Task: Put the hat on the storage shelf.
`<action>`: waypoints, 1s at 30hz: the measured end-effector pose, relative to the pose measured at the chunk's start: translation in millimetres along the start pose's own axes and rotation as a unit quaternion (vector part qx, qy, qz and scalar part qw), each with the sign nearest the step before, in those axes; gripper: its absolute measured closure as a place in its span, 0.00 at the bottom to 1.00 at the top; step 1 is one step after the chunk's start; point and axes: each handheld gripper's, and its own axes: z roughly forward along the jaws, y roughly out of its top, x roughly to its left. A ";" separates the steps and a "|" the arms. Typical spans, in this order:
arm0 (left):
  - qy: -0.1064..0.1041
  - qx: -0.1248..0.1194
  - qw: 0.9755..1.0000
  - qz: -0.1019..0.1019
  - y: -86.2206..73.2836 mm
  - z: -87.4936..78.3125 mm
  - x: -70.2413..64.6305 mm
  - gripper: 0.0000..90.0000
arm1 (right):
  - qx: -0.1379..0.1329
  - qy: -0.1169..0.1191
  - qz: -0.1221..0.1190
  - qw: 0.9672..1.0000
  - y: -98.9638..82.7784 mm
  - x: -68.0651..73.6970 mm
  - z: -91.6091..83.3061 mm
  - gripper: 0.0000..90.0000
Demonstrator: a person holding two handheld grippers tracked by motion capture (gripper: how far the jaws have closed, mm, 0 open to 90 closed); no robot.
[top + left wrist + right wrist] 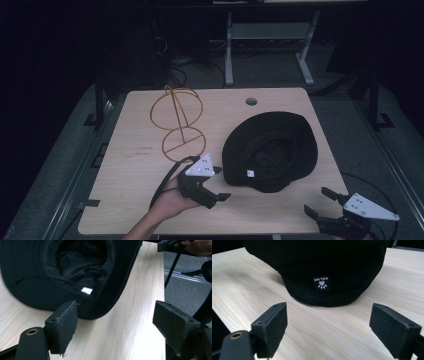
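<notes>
We have the black hat (270, 150) lying crown-down on the desk (130, 175), right of the wire stand (179, 122). Left gripper (218, 183) and right gripper (320, 200) are both released beside its brim; pinching one soft edge may fold or drag it.

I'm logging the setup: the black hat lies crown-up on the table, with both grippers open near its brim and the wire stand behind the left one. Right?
Not quite: the hat lies upside down, its opening facing up, as the high view shows. The rest holds: the left gripper and right gripper are open near the brim, and the wire stand is behind the left one.
</notes>
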 end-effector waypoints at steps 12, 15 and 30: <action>-0.014 0.019 1.000 0.020 16.8 26.8 -1.2 0.29 | -0.002 0.004 -0.008 1.000 0.5 0.1 0.4 0.16; -0.016 0.025 0.999 0.024 18.4 30.2 -1.5 0.30 | -0.002 0.006 -0.006 1.000 0.8 0.5 0.6 0.16; -0.033 0.090 0.994 0.057 25.4 58.8 8.8 0.57 | 0.006 0.013 -0.010 1.000 0.4 2.3 4.4 0.16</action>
